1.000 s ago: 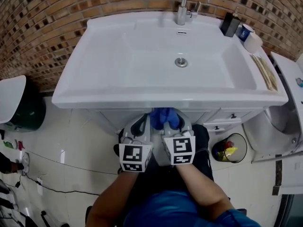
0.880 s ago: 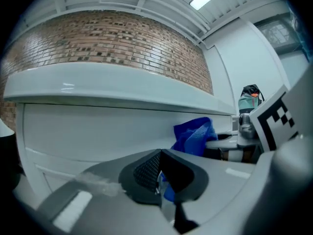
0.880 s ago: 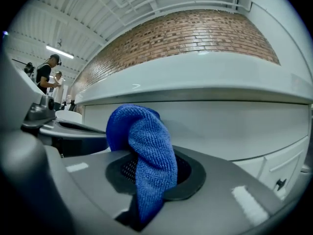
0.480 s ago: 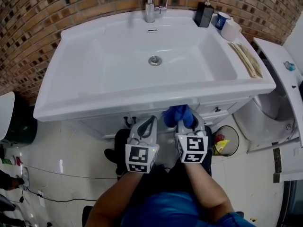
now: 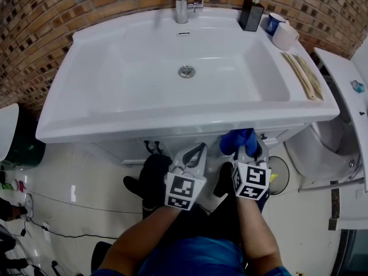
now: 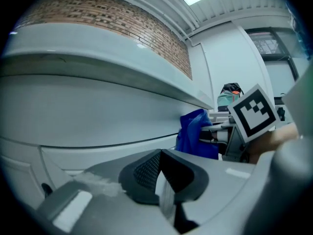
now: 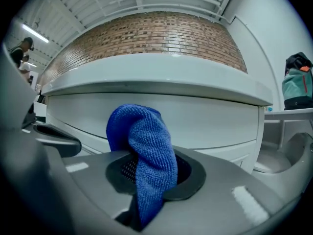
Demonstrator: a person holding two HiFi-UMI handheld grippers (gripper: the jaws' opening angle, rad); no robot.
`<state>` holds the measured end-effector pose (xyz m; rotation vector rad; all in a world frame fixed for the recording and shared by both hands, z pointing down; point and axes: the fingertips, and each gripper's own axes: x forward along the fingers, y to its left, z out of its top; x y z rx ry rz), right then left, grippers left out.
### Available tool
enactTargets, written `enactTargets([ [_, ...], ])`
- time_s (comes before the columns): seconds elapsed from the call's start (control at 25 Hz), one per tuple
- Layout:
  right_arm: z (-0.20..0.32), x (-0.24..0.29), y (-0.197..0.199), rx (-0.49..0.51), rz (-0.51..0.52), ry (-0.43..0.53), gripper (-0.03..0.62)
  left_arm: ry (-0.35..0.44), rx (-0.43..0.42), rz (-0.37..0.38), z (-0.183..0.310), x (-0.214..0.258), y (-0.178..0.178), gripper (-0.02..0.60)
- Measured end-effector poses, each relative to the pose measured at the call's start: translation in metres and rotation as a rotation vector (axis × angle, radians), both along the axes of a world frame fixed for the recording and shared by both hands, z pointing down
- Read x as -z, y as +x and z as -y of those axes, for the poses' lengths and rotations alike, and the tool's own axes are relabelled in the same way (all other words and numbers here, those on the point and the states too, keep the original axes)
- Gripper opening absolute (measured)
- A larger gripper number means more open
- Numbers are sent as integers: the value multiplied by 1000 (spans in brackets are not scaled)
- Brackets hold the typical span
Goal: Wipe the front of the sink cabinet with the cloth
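- Blue microfibre cloth (image 7: 144, 146): pinched in the closed jaws of the right hand-held gripper (image 7: 151, 175). Its bunched top is up at the sink cabinet front (image 7: 195, 121), just under the basin rim (image 5: 172, 125); contact is uncertain.
- Change: over the last second the cloth has shifted from left of the drain line to right of it.
- Reading: a rightward wiping pass is probably under way, with the right end still to do.
- Left hand-held gripper (image 6: 159, 173): jaws together, empty, close beside the right one.

cloth (image 5: 238, 140) was deep blue, fine ribbed weave. sink (image 5: 86, 128) and cabinet front (image 7: 215, 121) were plain white. wall (image 5: 40, 22) was orange-brown brick, speckled with dark bricks. left gripper (image 5: 194, 153) and right gripper (image 5: 246, 149) were grey, with black pads and black-and-white square markers. soap bottle (image 5: 251, 15) was black
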<state>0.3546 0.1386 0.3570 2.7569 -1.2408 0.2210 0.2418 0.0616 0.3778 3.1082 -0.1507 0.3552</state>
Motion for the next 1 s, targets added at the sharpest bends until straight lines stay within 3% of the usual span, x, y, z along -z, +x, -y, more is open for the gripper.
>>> enactTargets([
  [0.28,-5,0,6,7,-13,12,78,0,17,18,-1,-10,3,2],
  [0.48,12,7,-26,63,-2,71,78,20,113,22,31,-9,-36,2],
  [0.72,100,21,-136,342,15,113,78,35,315,13,106,3,-122,2],
  [1.0,216,26,-272,687,3,93,78,46,584,-1,201,12,-244,2],
])
